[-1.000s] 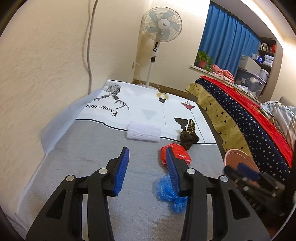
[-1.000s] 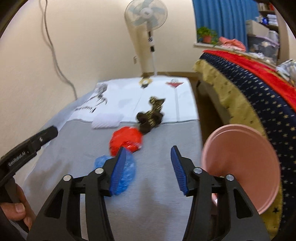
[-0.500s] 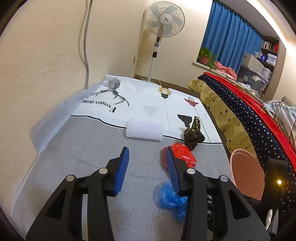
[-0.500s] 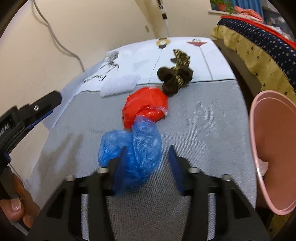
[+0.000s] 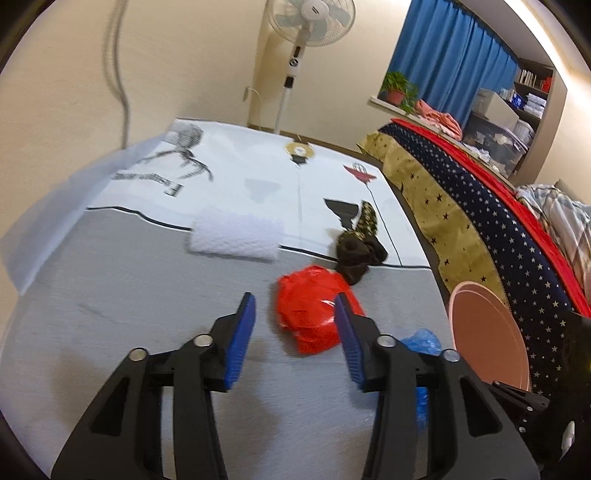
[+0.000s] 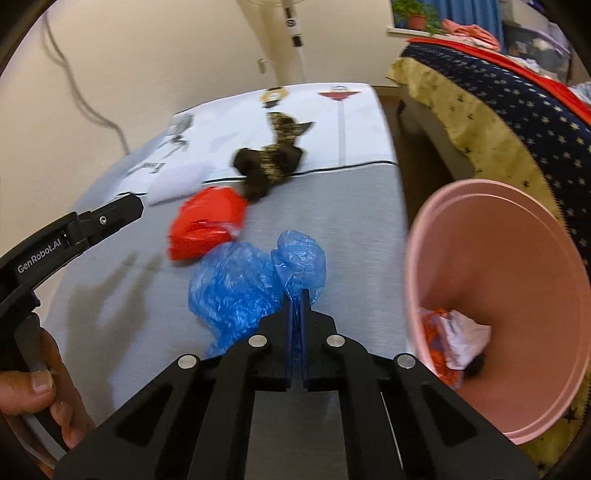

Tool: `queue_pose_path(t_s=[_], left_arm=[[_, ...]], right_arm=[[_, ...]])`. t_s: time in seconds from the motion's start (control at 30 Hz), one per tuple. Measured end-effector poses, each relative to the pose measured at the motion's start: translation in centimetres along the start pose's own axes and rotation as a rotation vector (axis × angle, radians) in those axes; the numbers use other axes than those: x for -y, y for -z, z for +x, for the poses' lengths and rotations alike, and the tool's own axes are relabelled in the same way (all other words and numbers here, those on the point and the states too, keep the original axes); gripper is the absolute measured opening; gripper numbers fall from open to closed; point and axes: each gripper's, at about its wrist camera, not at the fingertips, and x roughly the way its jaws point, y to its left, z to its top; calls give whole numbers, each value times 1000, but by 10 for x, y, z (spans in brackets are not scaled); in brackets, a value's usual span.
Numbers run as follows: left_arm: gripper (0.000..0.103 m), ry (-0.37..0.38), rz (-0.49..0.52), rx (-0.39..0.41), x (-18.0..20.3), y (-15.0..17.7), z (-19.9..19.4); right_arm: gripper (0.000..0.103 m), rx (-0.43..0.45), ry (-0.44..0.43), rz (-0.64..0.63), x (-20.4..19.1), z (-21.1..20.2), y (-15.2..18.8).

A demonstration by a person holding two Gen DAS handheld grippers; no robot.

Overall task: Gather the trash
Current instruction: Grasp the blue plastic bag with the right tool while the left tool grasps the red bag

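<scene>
A crumpled red plastic bag (image 5: 314,314) lies on the grey mat. My left gripper (image 5: 295,317) is low over it with jaws opening; the bag sits between the fingertips, and the pads do not press on it. A blue plastic bag (image 6: 236,291) lies nearer, and my right gripper (image 6: 295,295) is shut on its upper fold. In the left wrist view only a bit of the blue bag (image 5: 421,341) shows behind the right finger. The pink bin (image 6: 480,240) stands tilted at the right with paper scraps inside.
A white foam net (image 5: 236,240) and a dark bundled sock (image 5: 358,247) lie further back on the printed sheet. A bed with a starred cover (image 5: 480,206) runs along the right. A standing fan (image 5: 306,22) is by the far wall. A hand (image 6: 40,391) holds the left gripper.
My right gripper came down onto the blue bag and closed on it. My left gripper moved forward and down to the red bag, and its jaws spread wider.
</scene>
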Motion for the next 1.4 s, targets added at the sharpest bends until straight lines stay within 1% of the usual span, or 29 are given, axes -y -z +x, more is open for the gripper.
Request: queue_pose_path(t_s=[0.07,0.13,0.3,0.4,0.5,0.53,0.57,0.67,0.87,1.1,1.13,1.4], left_arm=[[60,-4,13,-17,7,2,10],[62,-9,11,-38,9,3,18],[63,-4,-43,-105,4,7,40],[63,14,-65,-131,4,9,48],[63,12,-59,-151,5,11,54],[62,12,-59,-152,5,11,54],[54,15,-60,-151,5,11,54],[51,29,-56,-140,6,10,50],[46,24,-8,-94,11,5,34],[43,22,40,-67,16,5,16],[31,27,44,-63,16,5,12],[29,30,86,-50,18,12,-7]], right_arm=[[4,0,7,5,7,-1,0],[4,3,25,-8,9,-2,0],[5,-5,37,-14,12,-2,0],[5,-8,33,-7,13,-1,1],[4,-9,29,-4,15,0,0],[4,-8,29,-2,15,0,0],[4,-5,28,2,15,-1,0],[4,7,20,20,18,-3,-2],[4,35,18,31,18,-12,-2],[3,82,24,29,14,-30,-2],[3,86,25,30,14,-32,-2],[3,123,40,27,12,-54,2]])
